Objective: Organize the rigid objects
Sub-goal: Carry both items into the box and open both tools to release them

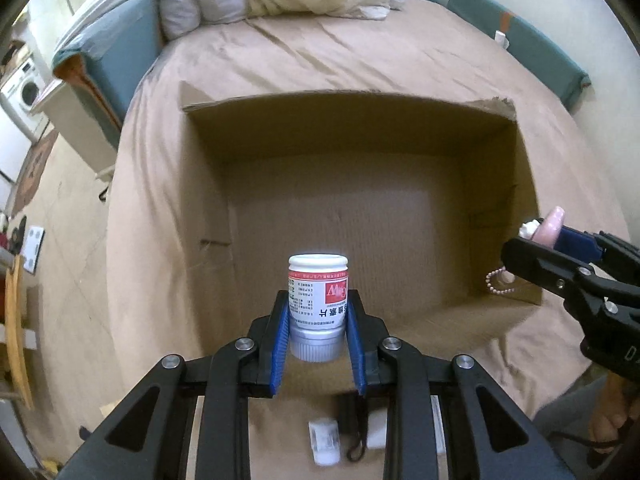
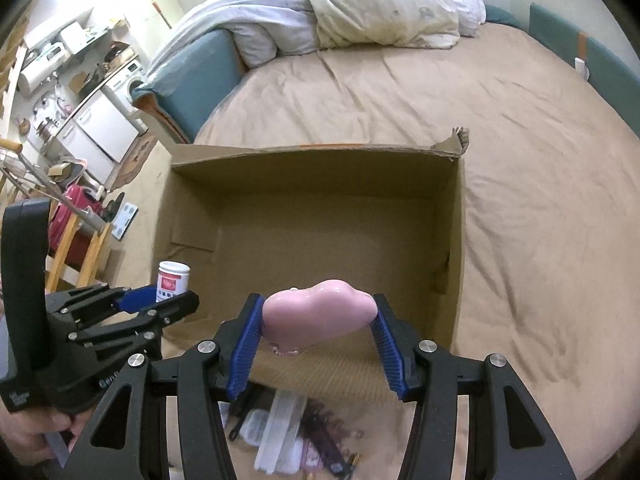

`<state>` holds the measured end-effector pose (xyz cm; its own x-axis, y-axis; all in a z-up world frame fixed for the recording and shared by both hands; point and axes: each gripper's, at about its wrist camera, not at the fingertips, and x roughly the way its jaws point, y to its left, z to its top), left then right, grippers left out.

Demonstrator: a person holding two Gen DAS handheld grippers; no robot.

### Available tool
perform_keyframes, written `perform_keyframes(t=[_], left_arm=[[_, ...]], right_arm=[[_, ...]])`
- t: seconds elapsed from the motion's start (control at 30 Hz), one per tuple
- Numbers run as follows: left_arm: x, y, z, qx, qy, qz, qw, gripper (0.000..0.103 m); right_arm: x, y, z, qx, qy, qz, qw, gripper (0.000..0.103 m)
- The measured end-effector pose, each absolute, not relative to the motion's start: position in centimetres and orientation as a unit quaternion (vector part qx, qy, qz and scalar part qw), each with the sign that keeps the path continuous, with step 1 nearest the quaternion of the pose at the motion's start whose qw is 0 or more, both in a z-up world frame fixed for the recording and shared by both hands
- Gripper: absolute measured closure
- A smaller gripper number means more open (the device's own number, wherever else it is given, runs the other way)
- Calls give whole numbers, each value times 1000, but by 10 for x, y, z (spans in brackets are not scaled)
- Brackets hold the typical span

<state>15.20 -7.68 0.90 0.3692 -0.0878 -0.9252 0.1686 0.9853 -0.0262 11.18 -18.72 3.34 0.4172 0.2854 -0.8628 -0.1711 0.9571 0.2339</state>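
My left gripper (image 1: pixel 318 300) is shut on a white pill bottle (image 1: pixel 318 296) with a red and white label, held upside down above the near edge of an open cardboard box (image 1: pixel 360 120). My right gripper (image 2: pixel 318 312) is shut on a glossy pink charm (image 2: pixel 320 314) with a bead chain hanging under it, held over the box's (image 2: pixel 320 160) near edge. In the left wrist view the right gripper (image 1: pixel 536 236) enters from the right with the pink charm (image 1: pixel 554 224). In the right wrist view the left gripper (image 2: pixel 168 298) and the bottle (image 2: pixel 173 278) are at the left.
The box lies on a bed with a tan sheet (image 1: pixel 360 52); its inside shows bare cardboard. A rumpled duvet (image 2: pixel 380 8) lies at the bed's far end. Several small loose objects (image 2: pixel 288 440) lie on the sheet below the grippers. Floor and furniture (image 2: pixel 80 120) are to the left.
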Motion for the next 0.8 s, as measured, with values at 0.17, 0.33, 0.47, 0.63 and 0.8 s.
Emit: perform_keyframes(t=[0.17,0.33,0.47,0.63,0.8], left_arm=[[161,-82,-16,46,563,-78,821,79],[169,-78,-37,47,575,-67,814,79],[174,-80,-45,59,574,-62,815,79],[176,-84,-51,72,571,-58,816,79],[176,-88,-55,75,576,-56,812,79]], right_arm=[[119,-185,9,52,536,131,832,46],[121,-175,-5,29,543,133,828,46],[124,-168,-15,12,552,131,824,46],[126,-163,-23,-6,559,123,820,46],[128,-166,-22,0,559,114,821,46]])
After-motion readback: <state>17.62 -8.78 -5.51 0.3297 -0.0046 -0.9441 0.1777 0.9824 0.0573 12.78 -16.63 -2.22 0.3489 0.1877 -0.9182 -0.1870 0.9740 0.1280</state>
